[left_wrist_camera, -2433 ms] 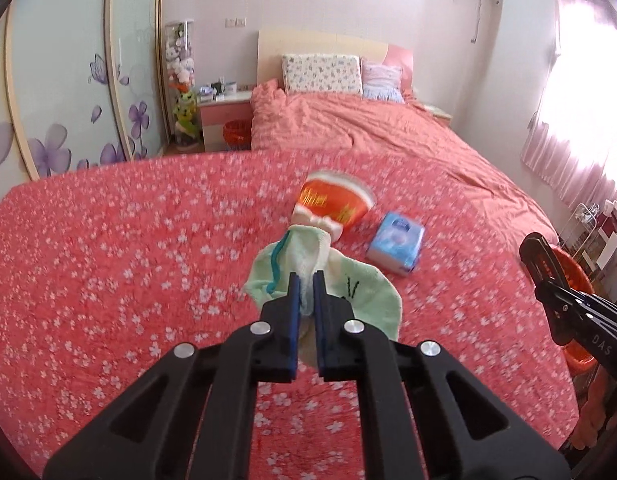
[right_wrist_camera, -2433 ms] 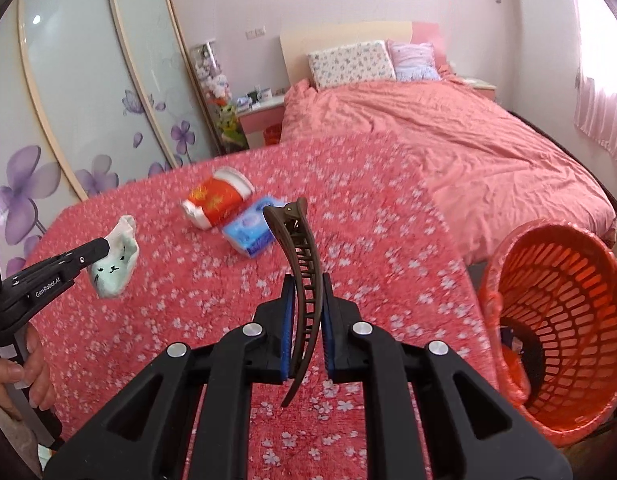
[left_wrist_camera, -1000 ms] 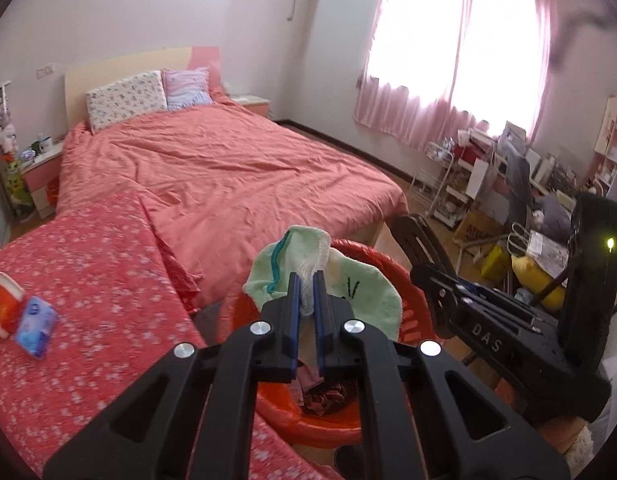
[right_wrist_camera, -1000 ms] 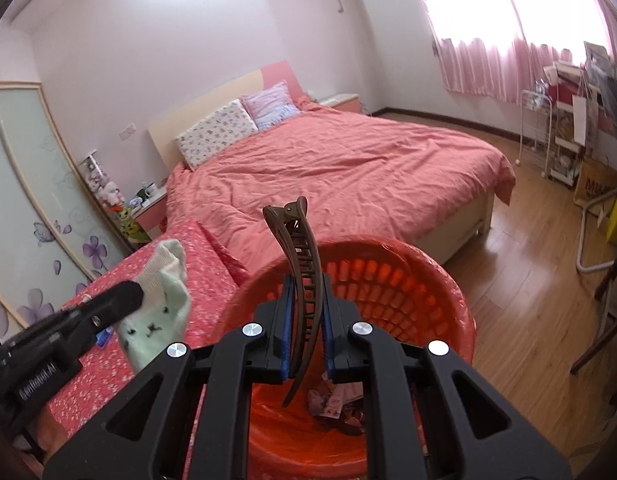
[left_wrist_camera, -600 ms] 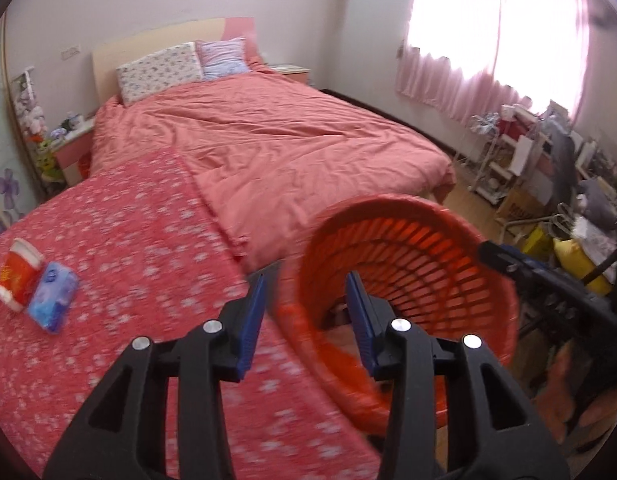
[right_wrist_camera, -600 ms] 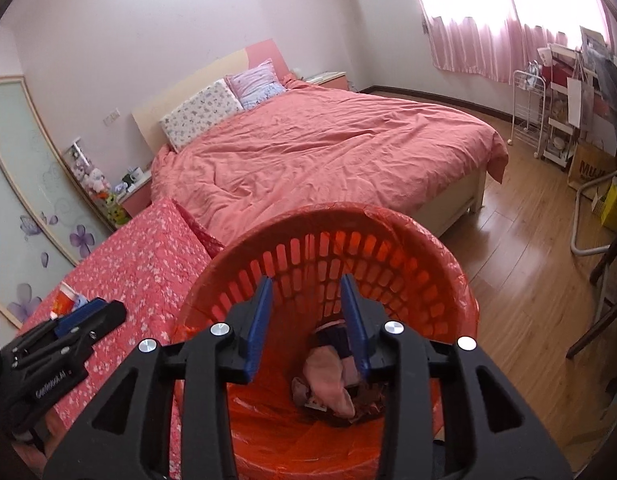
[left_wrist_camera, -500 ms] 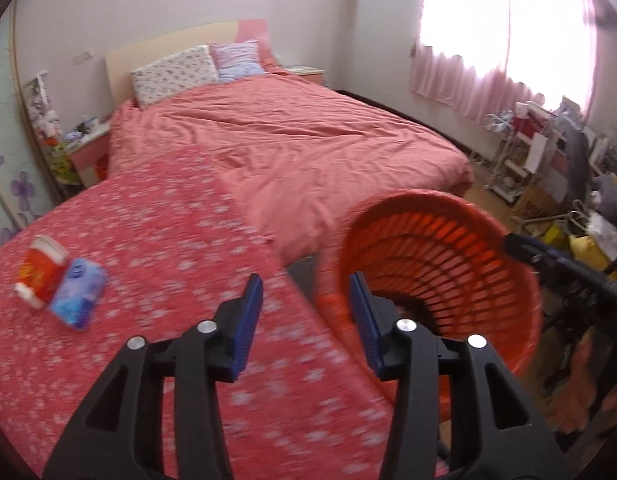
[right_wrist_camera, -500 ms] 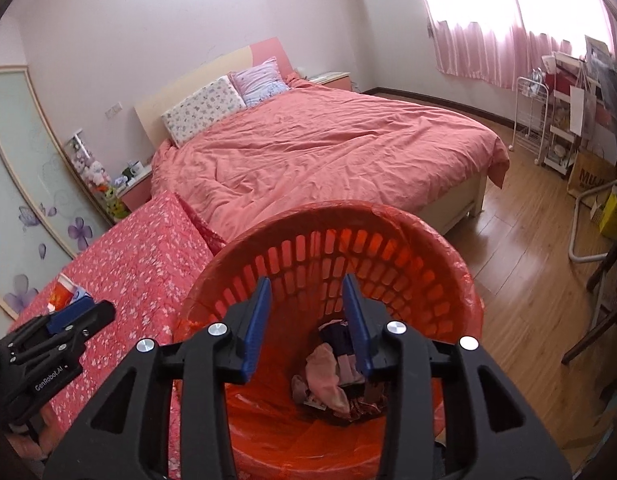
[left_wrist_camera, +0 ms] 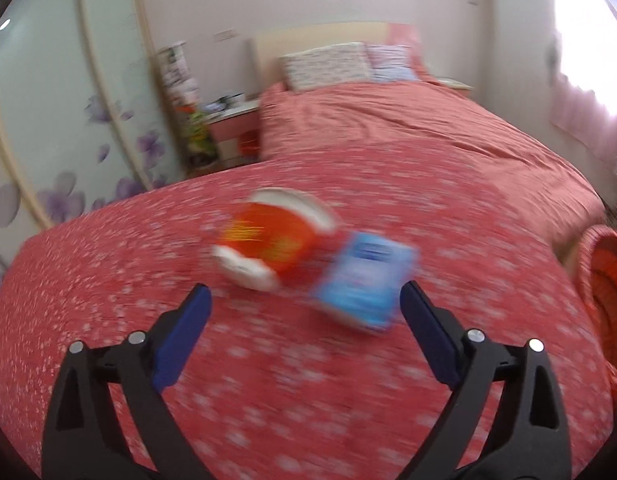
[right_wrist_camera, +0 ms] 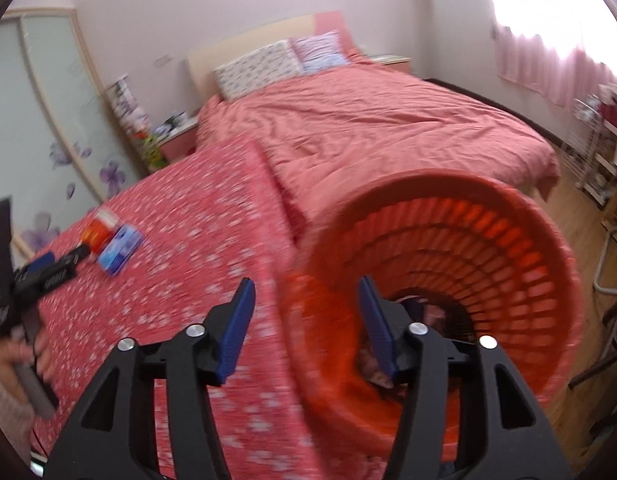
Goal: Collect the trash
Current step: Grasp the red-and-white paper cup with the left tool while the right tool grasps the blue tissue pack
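Your left gripper (left_wrist_camera: pixel 304 304) has just been opening and now stands spread wide with nothing between its jaws, aimed down at the flowered cover (left_wrist_camera: pixel 108 280). Ahead of it, mid-cover and well in from every edge, the cup (left_wrist_camera: pixel 274 242) lies on its side with the blue pack (left_wrist_camera: pixel 364 282) touching its right flank. The cup looks light and thin-walled, so it would likely roll or crush; judge your hold across its round body near the rim, squeezing gently. The pack looks soft and a little slick, so take it across its short width, square on, once the cup is clear. Open cover lies left and in front of both, giving room to come in low; the tight spot is the seam where they touch. Farther right, the cover's right edge drops off, and the basket (right_wrist_camera: pixel 488 248) stands just beside it, mouth open, with scraps showing at its bottom. Your right gripper (right_wrist_camera: pixel 304 320) has also just been opening; it is parted and empty above the basket's near rim, so keep it clear of that rim.
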### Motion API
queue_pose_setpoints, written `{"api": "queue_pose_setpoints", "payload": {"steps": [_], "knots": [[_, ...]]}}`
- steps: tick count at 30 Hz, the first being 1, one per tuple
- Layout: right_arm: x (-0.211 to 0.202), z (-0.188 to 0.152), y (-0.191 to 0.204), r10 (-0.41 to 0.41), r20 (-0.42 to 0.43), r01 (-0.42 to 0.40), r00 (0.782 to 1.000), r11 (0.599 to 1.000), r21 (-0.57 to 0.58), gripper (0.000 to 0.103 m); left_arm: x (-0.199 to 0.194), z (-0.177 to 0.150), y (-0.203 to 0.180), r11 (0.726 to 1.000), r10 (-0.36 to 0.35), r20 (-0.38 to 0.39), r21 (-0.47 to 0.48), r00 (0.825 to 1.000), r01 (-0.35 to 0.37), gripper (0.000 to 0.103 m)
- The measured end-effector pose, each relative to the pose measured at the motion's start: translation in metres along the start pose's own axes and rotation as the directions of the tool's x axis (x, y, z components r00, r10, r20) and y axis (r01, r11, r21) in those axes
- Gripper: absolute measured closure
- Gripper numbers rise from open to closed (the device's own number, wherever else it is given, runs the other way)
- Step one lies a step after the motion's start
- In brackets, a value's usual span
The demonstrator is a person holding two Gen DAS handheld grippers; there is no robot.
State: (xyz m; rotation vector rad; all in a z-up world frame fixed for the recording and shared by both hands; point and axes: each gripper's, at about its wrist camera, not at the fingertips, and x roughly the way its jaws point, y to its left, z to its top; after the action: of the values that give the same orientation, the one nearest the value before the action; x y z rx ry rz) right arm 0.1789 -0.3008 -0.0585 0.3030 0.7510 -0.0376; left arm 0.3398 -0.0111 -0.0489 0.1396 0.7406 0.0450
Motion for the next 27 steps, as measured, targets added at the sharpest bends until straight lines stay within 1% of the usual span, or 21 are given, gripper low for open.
{"api": "queue_pose_setpoints", "payload": {"steps": [3, 6, 8, 9, 11, 13, 17, 18, 19, 20, 21, 23, 25, 27], "knots": [[0.008, -0.002, 0.026, 0.039, -0.018, -0.040, 0.999, 0.998, -0.044, 0.046, 0.020, 0.011, 0.026, 0.998, 0.016, -0.025, -0.061, 1.000, -0.017, 0.005], [0.015, -0.002, 0.046, 0.071, -0.036, -0.074, 0.997, 0.994, -0.076, 0.046, 0.046, 0.025, 0.041, 0.994, -0.016, -0.057, -0.104, 0.998, 0.010, 0.004], [0.021, -0.001, 0.058, 0.083, -0.049, -0.087, 0.995, 0.992, -0.095, 0.046, 0.058, 0.031, 0.041, 0.995, -0.028, -0.077, -0.097, 0.997, 0.021, 0.004], [0.025, -0.001, 0.063, 0.088, -0.057, -0.093, 0.995, 0.990, -0.105, 0.046, 0.067, 0.034, 0.040, 0.997, -0.035, -0.092, -0.078, 0.995, 0.028, 0.004], [0.030, 0.000, 0.069, 0.091, -0.067, -0.099, 0.994, 0.989, -0.113, 0.046, 0.079, 0.037, 0.034, 0.999, -0.019, -0.108, -0.041, 0.994, 0.014, 0.004], [0.035, 0.001, 0.074, 0.097, -0.079, -0.106, 0.992, 0.987, -0.118, 0.046, 0.085, 0.039, 0.031, 1.000, -0.010, -0.117, -0.024, 0.993, 0.007, 0.004], [0.038, -0.001, 0.084, 0.107, -0.096, -0.119, 0.990, 0.985, -0.129, 0.046, 0.101, 0.043, 0.028, 1.000, -0.014, -0.141, 0.011, 0.990, 0.015, 0.004], [0.038, -0.001, 0.086, 0.107, -0.098, -0.120, 0.989, 0.984, -0.135, 0.046, 0.106, 0.042, 0.027, 1.000, -0.002, -0.155, 0.025, 0.988, 0.006, 0.006], [0.038, -0.002, 0.089, 0.108, -0.099, -0.121, 0.989, 0.983, -0.138, 0.046, 0.109, 0.041, 0.027, 0.999, 0.006, -0.167, 0.032, 0.986, 0.000, 0.013], [0.037, -0.002, 0.090, 0.108, -0.099, -0.122, 0.989, 0.982, -0.141, 0.046, 0.110, 0.041, 0.029, 1.000, -0.016, -0.167, 0.020, 0.986, 0.020, 0.016], [0.037, -0.003, 0.092, 0.108, -0.100, -0.121, 0.989, 0.982, -0.145, 0.046, 0.110, 0.041, 0.033, 0.999, -0.033, -0.175, -0.003, 0.984, 0.033, 0.024], [0.037, -0.002, 0.097, 0.106, -0.101, -0.121, 0.989, 0.981, -0.150, 0.046, 0.109, 0.038, 0.042, 0.999, -0.045, -0.183, -0.021, 0.982, 0.041, 0.024], [0.039, -0.002, 0.103, 0.105, -0.104, -0.121, 0.989, 0.981, -0.155, 0.046, 0.100, 0.031, 0.054, 1.000, -0.023, -0.173, -0.012, 0.985, 0.022, 0.024], [0.042, -0.002, 0.110, 0.114, -0.113, -0.131, 0.987, 0.979, -0.158, 0.046, 0.089, 0.020, 0.069, 1.000, -0.020, -0.175, -0.025, 0.984, 0.015, 0.024]]}}
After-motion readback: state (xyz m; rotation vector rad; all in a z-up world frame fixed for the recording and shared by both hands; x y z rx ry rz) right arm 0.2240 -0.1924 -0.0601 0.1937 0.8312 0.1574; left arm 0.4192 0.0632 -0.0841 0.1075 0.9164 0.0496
